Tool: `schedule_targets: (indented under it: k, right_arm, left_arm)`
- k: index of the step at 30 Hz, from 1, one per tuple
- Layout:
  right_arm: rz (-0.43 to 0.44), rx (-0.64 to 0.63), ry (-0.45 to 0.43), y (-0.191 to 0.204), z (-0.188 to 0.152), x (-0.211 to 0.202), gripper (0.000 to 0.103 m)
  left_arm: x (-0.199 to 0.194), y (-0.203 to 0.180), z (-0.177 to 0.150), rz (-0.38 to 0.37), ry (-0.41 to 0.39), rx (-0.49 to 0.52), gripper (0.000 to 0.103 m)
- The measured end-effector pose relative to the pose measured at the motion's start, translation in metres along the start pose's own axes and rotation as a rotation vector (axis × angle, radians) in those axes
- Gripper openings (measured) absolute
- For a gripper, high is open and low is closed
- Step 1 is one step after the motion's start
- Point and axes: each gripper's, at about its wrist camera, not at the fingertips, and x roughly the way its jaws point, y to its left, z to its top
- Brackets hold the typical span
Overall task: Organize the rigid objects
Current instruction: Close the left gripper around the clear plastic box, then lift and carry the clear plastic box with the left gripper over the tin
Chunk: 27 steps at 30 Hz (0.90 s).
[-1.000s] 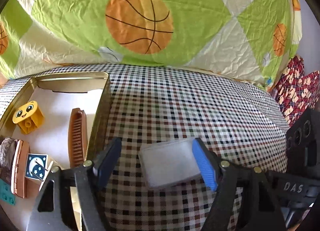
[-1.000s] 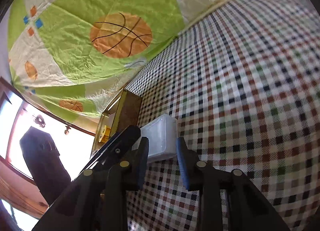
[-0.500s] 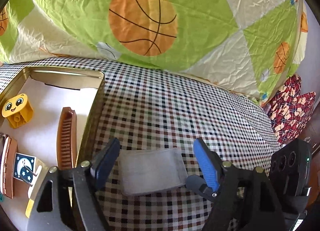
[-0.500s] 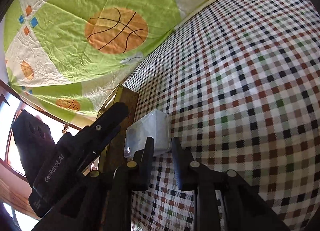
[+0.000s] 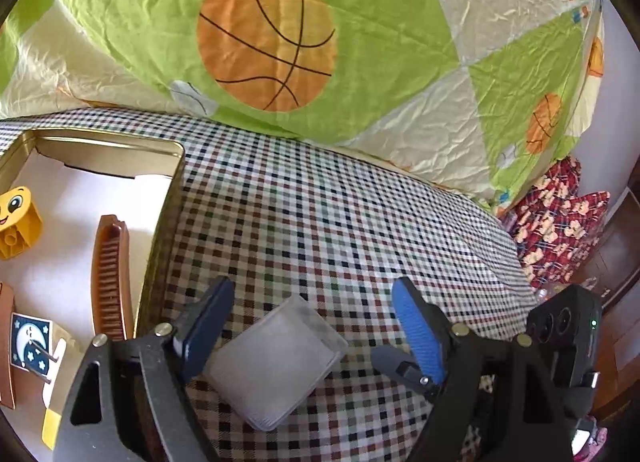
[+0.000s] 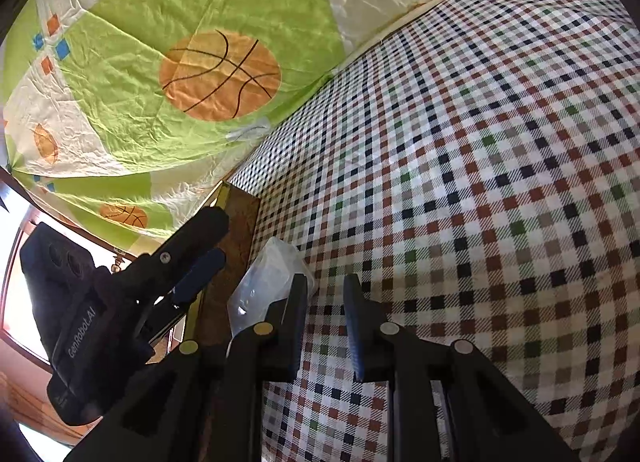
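Observation:
A small clear plastic box (image 5: pixel 276 362) lies tilted on the checkered cloth between the fingers of my left gripper (image 5: pixel 310 326), which is open around it without touching. My right gripper (image 6: pixel 326 318) is narrowly open with nothing between its fingers; the clear box (image 6: pixel 266 278) is just left of its left finger. A gold tin tray (image 5: pixel 164 230) stands to the left and holds a brown comb (image 5: pixel 110 278), a yellow smiley block (image 5: pixel 16 222) and a moon card (image 5: pixel 30 342).
The checkered cloth (image 5: pixel 340 222) covers the surface to the right of the tray. A green basketball sheet (image 5: pixel 268 38) hangs behind. A red floral cushion (image 5: pixel 560 222) lies at the far right. The left gripper's body (image 6: pixel 100 310) is beside the tray in the right wrist view.
The clear box has turned and tilted diagonally between the left fingers. The right gripper has moved in beside the box, near the left gripper's right finger. The left gripper has shifted right.

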Motion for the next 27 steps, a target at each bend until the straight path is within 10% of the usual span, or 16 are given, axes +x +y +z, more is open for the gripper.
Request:
schedule_targets:
  k: [12,27]
  right_arm:
    - [0.012,-0.011,-0.015,-0.001,-0.001,-0.009,0.021]
    - [0.025,0.02,-0.001,-0.004,-0.002,-0.004,0.021]
  left_arm:
    - [-0.021,-0.009,-0.023,-0.155,0.134,-0.097,0.081]
    - [-0.017,-0.004,-0.042,0.081,0.137,-0.301,0.071]
